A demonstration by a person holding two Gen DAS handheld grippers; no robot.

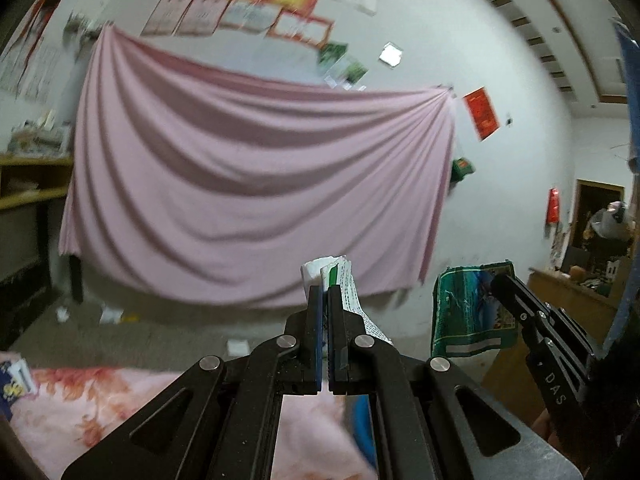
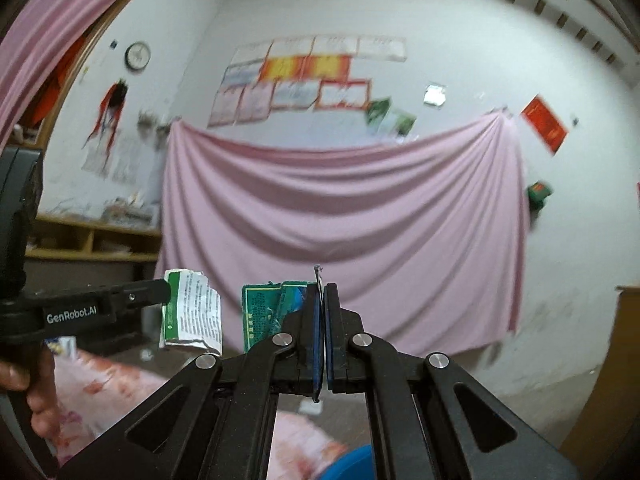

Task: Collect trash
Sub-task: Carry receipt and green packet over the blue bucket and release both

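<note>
My left gripper (image 1: 325, 292) is shut on a torn white and green paper packet (image 1: 343, 280), held up in the air; the packet also shows in the right wrist view (image 2: 193, 310) at the tip of the left gripper (image 2: 166, 291). My right gripper (image 2: 322, 292) is shut on a flattened green and blue wrapper (image 2: 272, 310), also raised. In the left wrist view that wrapper (image 1: 468, 312) hangs from the right gripper (image 1: 502, 280) at the right.
A pink sheet (image 1: 256, 184) hangs on the far wall. A pink floral bedspread (image 1: 80, 408) lies below the grippers. Paper scraps (image 1: 112, 314) lie on the floor. Wooden shelves (image 1: 28, 184) stand left, a wooden cabinet (image 1: 572, 296) right. A blue rim (image 2: 356, 464) shows below.
</note>
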